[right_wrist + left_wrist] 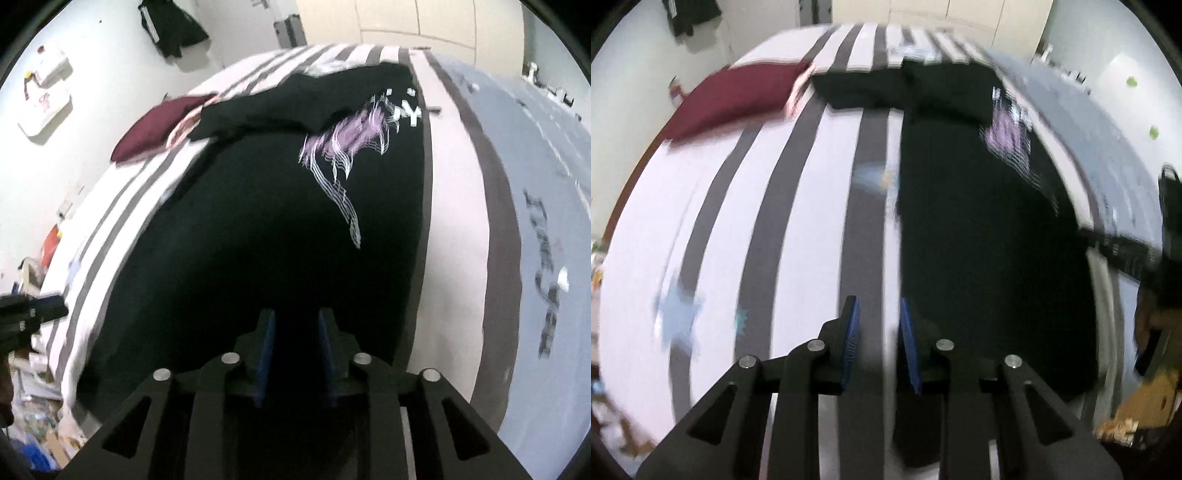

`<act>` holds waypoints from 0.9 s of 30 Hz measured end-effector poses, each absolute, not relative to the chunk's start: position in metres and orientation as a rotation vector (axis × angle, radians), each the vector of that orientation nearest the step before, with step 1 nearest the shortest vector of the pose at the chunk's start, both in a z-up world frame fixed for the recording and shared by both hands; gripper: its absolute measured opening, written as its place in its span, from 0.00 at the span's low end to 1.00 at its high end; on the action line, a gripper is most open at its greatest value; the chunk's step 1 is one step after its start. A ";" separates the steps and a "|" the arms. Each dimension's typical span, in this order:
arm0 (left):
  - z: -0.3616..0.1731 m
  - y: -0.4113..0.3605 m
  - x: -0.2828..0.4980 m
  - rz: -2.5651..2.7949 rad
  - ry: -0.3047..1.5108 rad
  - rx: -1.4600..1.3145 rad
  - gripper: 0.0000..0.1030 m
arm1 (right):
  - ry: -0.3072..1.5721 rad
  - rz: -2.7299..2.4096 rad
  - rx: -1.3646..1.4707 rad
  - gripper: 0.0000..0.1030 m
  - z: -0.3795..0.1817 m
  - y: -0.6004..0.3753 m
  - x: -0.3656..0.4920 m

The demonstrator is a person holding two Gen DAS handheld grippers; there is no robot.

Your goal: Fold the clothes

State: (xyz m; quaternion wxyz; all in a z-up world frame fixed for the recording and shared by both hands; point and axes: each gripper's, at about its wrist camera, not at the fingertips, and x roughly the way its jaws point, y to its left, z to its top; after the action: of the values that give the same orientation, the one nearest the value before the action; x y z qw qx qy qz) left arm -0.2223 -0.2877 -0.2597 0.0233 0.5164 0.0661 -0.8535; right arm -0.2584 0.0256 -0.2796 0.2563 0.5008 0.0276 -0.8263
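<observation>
A black T-shirt (240, 229) lies spread on a bed (812, 192) covered with a white sheet with grey stripes. The shirt bears a purple and white print (343, 162) near its far end, and the far part is folded over into a rumpled band across the bed.

The left hand-held gripper (879, 325) hangs over the shirt's left edge — one blue pad (851, 332) is above the striped sheet, the other above the black cloth. Its jaws stand a narrow way apart with nothing between them; the picture is blurred.

The right hand-held gripper (295, 332) is over the near part of the shirt, jaws narrowly apart. The cloth below is so dark that I cannot tell whether any of it sits between the pads — none shows pinched.

A dark red pillow (731, 99) lies at the far left corner of the bed, just beside the shirt's folded band. A grey-blue blanket (524, 192) runs along the right side.
</observation>
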 end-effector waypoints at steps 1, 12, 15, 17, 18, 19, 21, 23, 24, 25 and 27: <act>-0.262 -0.283 -0.243 -2.678 0.210 1.579 0.20 | 0.068 -2.261 1.349 0.23 -0.277 0.022 -0.268; -0.322 -0.255 -0.420 -2.808 0.084 1.551 0.20 | -0.046 -2.498 1.218 0.25 -0.272 -0.010 -0.412; -0.335 -0.274 -0.419 -2.769 0.059 1.550 0.16 | -0.018 -2.518 1.222 0.26 -0.284 -0.019 -0.438; -0.334 -0.285 -0.416 -2.755 0.076 1.511 0.26 | 0.008 -2.515 1.271 0.27 -0.297 -0.021 -0.449; -0.330 -0.293 -0.414 -2.756 0.158 1.510 0.26 | 0.013 -2.512 1.298 0.27 -0.303 -0.019 -0.451; -0.327 -0.297 -0.415 -2.769 0.213 1.510 0.26 | 0.018 -2.508 1.322 0.27 -0.309 -0.017 -0.452; -0.320 -0.288 -0.421 -2.838 0.243 1.512 0.26 | 0.025 -2.506 1.334 0.27 -0.313 -0.013 -0.451; -0.314 -0.280 -0.427 -2.906 0.275 1.512 0.26 | 0.026 -2.508 1.326 0.27 -0.312 -0.012 -0.450; -0.314 -0.274 -0.432 -2.936 0.282 1.525 0.26 | 0.026 -2.508 1.322 0.27 -0.312 -0.011 -0.450; -0.318 -0.267 -0.439 -2.948 0.265 1.549 0.26 | 0.024 -2.507 1.321 0.27 -0.312 -0.012 -0.450; -0.330 -0.258 -0.451 -2.933 0.188 1.571 0.26 | 0.020 -2.507 1.319 0.27 -0.312 -0.013 -0.452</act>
State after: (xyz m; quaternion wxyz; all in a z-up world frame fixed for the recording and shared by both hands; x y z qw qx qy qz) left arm -0.4511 -0.2581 -0.3304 -0.0954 0.4692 0.0562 -0.8761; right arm -0.4521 -0.0133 -0.3117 0.1536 0.4602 0.0070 -0.8744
